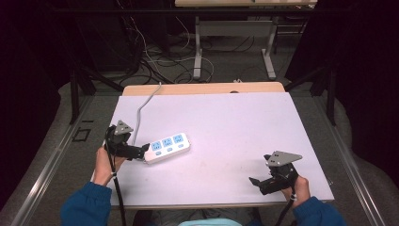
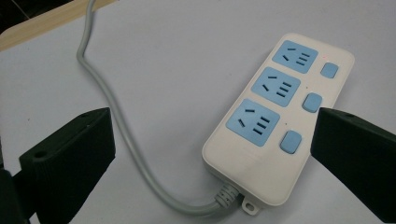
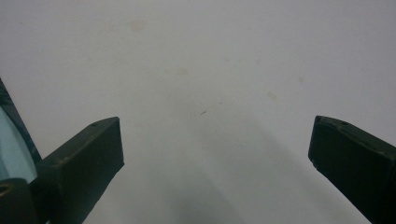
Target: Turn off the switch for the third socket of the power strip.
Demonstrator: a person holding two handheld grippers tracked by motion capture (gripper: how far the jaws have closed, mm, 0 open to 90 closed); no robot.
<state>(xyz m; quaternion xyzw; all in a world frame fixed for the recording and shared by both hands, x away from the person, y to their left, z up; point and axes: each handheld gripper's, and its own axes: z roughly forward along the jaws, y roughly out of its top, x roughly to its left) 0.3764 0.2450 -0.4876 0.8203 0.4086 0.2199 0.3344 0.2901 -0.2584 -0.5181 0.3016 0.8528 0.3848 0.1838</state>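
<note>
A white power strip (image 1: 167,147) with three blue sockets and blue switches lies on the white table top, left of centre. Its grey cable (image 1: 143,106) runs off toward the far edge. My left gripper (image 1: 142,151) is open right at the strip's cable end. In the left gripper view the strip (image 2: 275,126) lies between the wide-apart jaws, nearer the right one, and the cable (image 2: 116,130) curves past the left one. My right gripper (image 1: 255,181) is open near the front right of the table, over bare surface (image 3: 210,102), holding nothing.
The white sheet (image 1: 226,122) covers a wooden table (image 1: 202,88). Its front edge lies just below both hands. Beyond the far edge are cables on the floor (image 1: 155,61) and the legs of another table (image 1: 197,52). Dark frame bars stand on both sides.
</note>
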